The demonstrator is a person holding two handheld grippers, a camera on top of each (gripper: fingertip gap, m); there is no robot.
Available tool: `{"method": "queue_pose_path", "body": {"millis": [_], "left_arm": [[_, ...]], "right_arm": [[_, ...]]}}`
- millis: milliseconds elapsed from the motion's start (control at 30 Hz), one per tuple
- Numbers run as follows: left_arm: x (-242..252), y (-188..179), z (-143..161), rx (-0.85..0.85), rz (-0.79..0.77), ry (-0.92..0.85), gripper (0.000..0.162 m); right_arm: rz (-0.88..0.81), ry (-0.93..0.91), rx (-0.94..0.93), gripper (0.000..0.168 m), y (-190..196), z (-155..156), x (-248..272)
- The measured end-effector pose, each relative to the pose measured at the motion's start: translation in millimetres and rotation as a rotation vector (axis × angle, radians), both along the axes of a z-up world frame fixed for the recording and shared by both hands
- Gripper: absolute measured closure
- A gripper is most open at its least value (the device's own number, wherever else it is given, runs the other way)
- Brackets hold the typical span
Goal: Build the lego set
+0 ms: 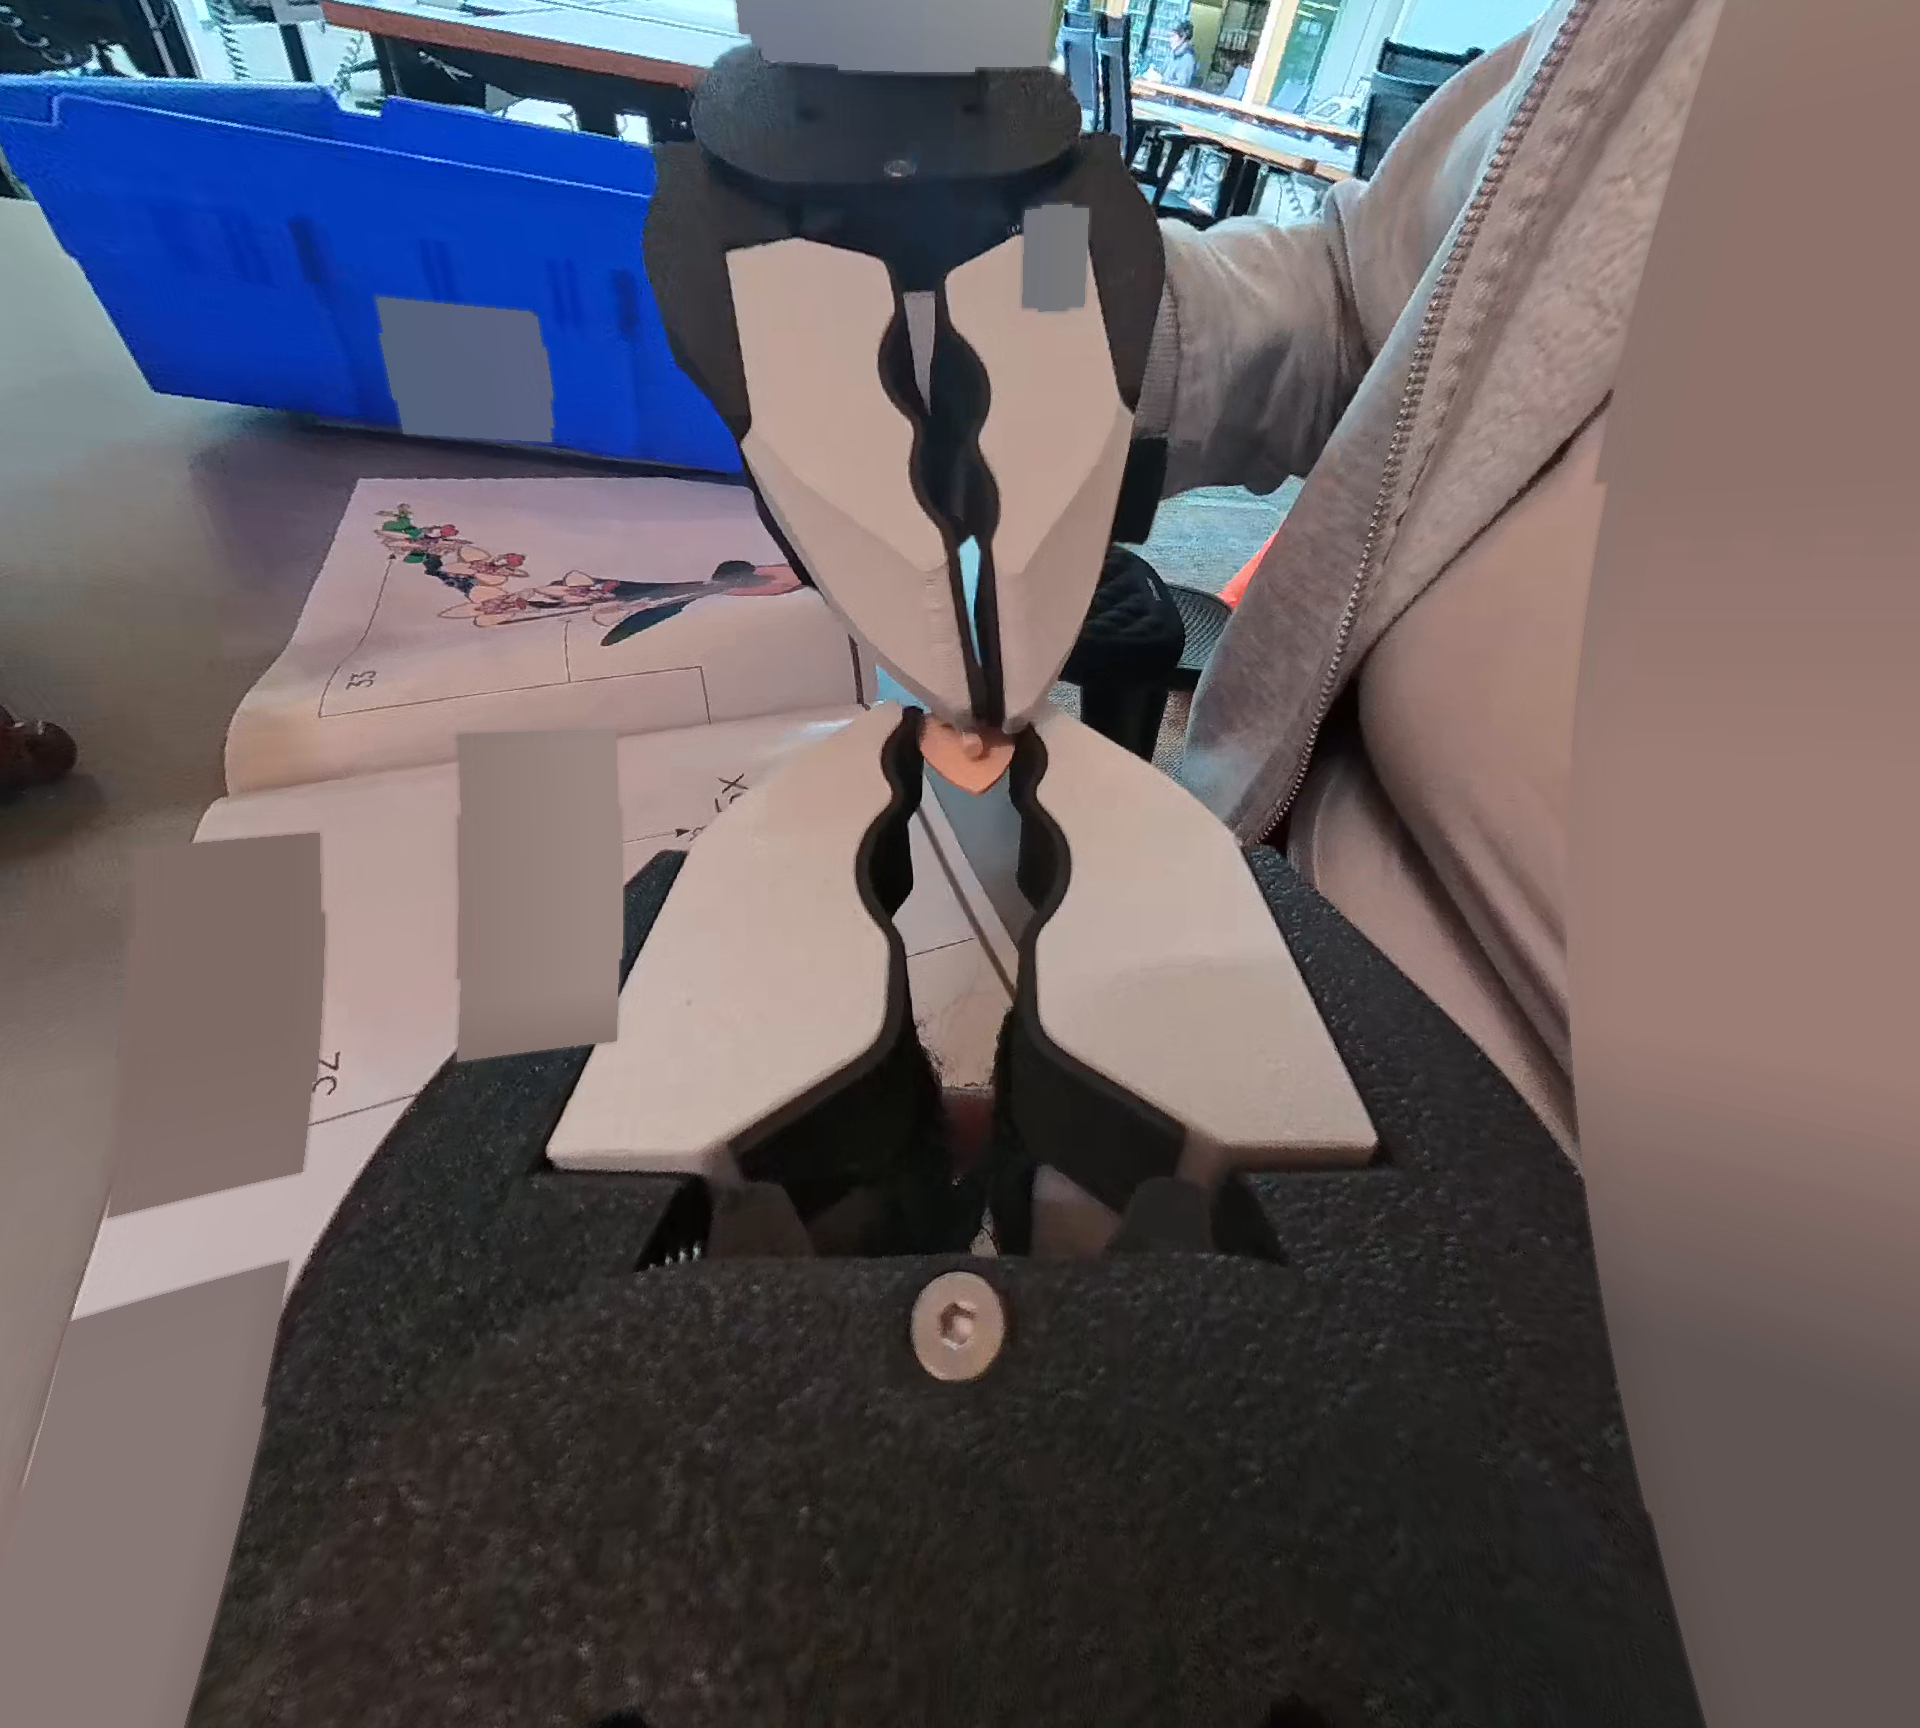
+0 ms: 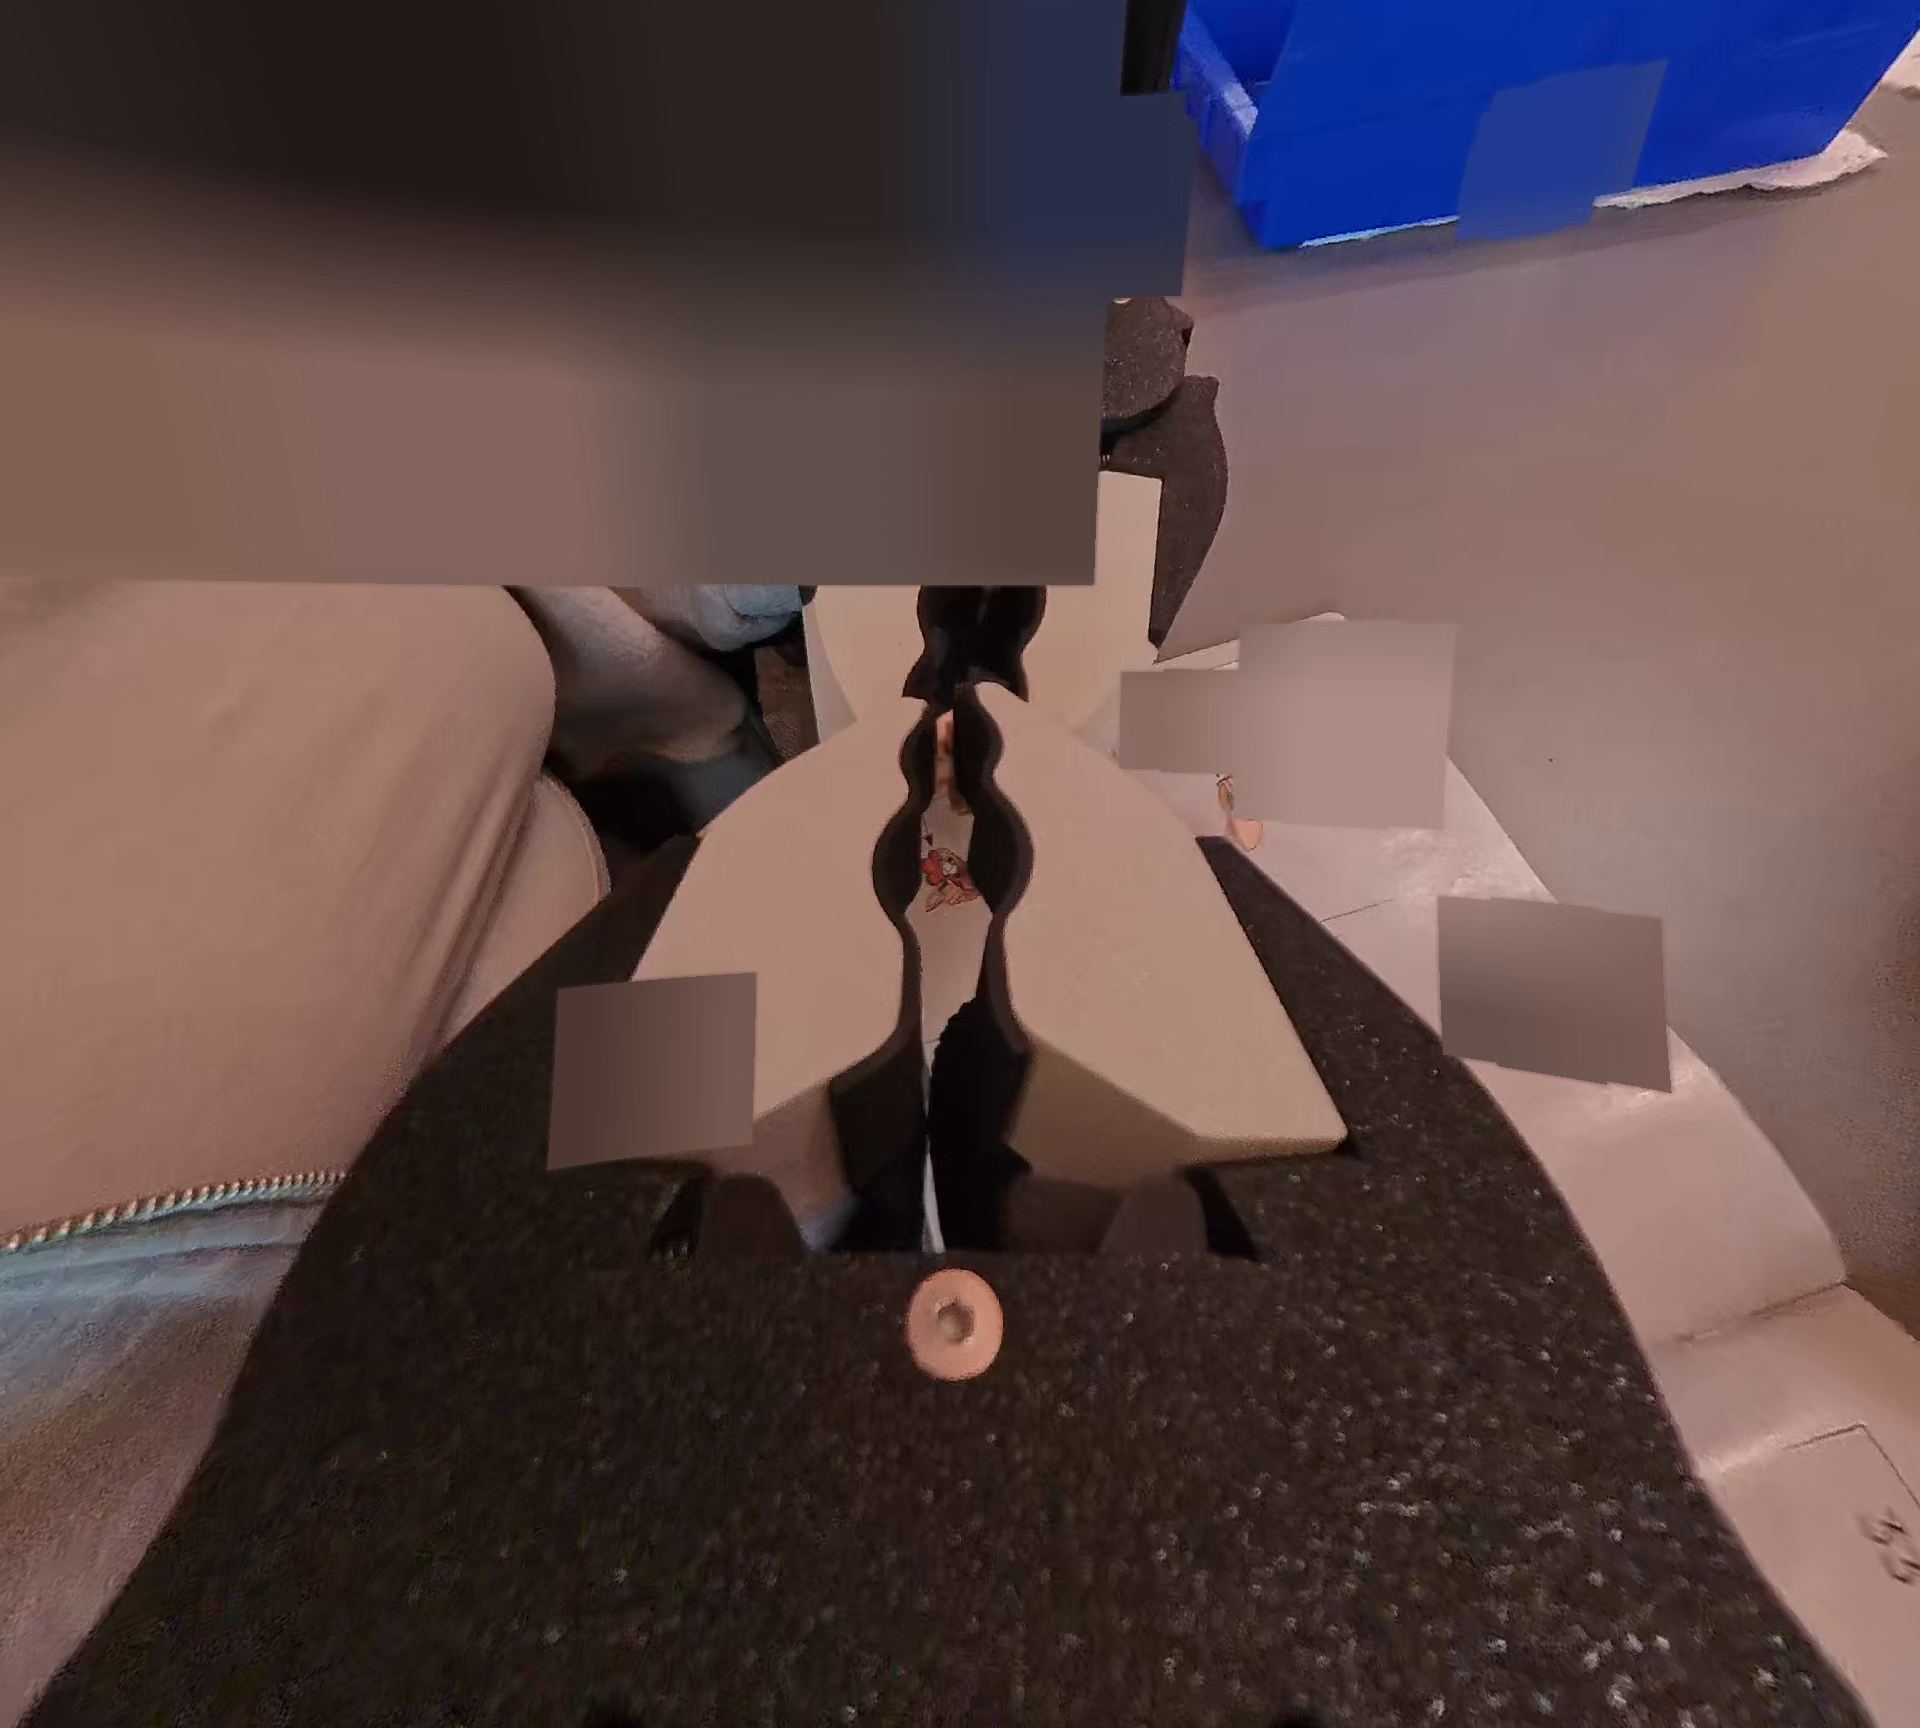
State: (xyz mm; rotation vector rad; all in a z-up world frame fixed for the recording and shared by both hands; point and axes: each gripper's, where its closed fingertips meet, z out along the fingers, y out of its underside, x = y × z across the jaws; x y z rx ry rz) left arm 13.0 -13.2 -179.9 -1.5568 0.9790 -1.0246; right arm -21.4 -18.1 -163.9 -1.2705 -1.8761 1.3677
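In the left wrist view my left gripper (image 1: 966, 743) is shut on a small pink petal-shaped lego piece (image 1: 968, 769), held by the tips above the open instruction booklet (image 1: 416, 743). My right gripper (image 1: 982, 710) points down from above, its jaws closed to a thin slit and its tips touching the top of the petal. I cannot tell whether it pinches something tiny there. In the right wrist view my right gripper (image 2: 951, 728) meets the left gripper's black pads (image 2: 971, 660) tip to tip. A bit of the pink piece (image 2: 945, 748) shows in the slit.
A blue plastic bin (image 1: 364, 276) stands on the grey table behind the booklet; it also shows in the right wrist view (image 2: 1455, 68). A person's grey zip-up sleeve (image 1: 1403, 535) fills the right side. Booklet pages (image 2: 1351, 878) lie under both grippers.
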Motion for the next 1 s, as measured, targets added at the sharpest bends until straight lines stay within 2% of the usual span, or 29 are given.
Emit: {"method": "queue_pose_path", "body": {"millis": [33, 100, 233, 433, 633, 1000], "left_arm": [[1, -1, 0, 0.005, -0.003, 0.004, 0.147], [0, 0, -3, 0.006, 0.004, 0.021, 0.147], [-2, 1, -2, 0.007, 0.009, 0.009, 0.146], [-1, 1, -4, 0.006, 0.008, 0.027, 0.146], [0, 3, -16, 0.019, 0.031, 0.137, 0.147], [1, 3, -46, -0.055, 0.046, 0.351, 0.147]], "right_arm": [[-0.002, 0.021, 0.019, 0.163, 1, 4, 1], [-0.017, 0.055, 0.04, 0.16, 5, 11, 2], [0.007, -0.02, 0.055, 0.16, 5, -1, 7], [0.01, -0.034, 0.05, 0.165, 4, -3, 6], [-0.008, -0.176, 0.107, 0.165, 6, -15, 9], [0.0, -0.438, 0.305, 0.166, 10, -45, 17]]}}
